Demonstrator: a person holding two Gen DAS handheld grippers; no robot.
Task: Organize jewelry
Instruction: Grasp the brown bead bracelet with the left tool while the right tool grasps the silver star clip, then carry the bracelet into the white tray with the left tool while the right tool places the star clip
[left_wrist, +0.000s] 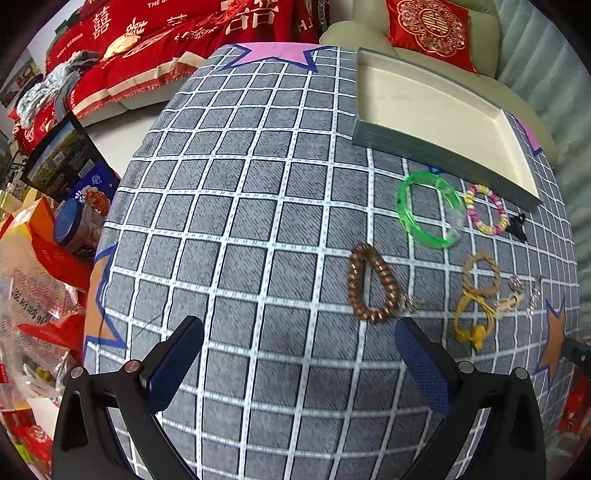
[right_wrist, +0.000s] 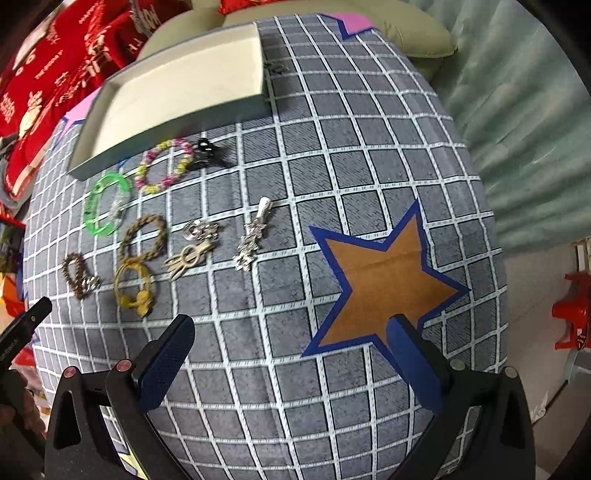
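Observation:
Jewelry lies loose on a grey checked tablecloth (left_wrist: 258, 206). A copper coil bracelet (left_wrist: 371, 282) sits just ahead of my left gripper (left_wrist: 299, 328), which is open and empty. Farther right lie a green bangle (left_wrist: 430, 208), a pink-and-yellow bead bracelet (left_wrist: 485, 208), a woven tan ring (left_wrist: 482, 275) and a yellow cord bracelet (left_wrist: 472, 325). An empty cream tray (left_wrist: 443, 122) stands behind them. My right gripper (right_wrist: 290, 328) is open, empty, over bare cloth beside a brown star (right_wrist: 384, 280). Ahead of it lie a silver pendant (right_wrist: 251, 236), a gold hair claw (right_wrist: 188, 258) and the tray (right_wrist: 173, 92).
A black clip (right_wrist: 207, 147) rests next to the bead bracelet. Red bedding (left_wrist: 155, 48) and a cream sofa with a red cushion (left_wrist: 430, 27) lie beyond the table. Bags and snack boxes (left_wrist: 48, 229) crowd the left side. A red stool (right_wrist: 574, 314) stands on the floor at right.

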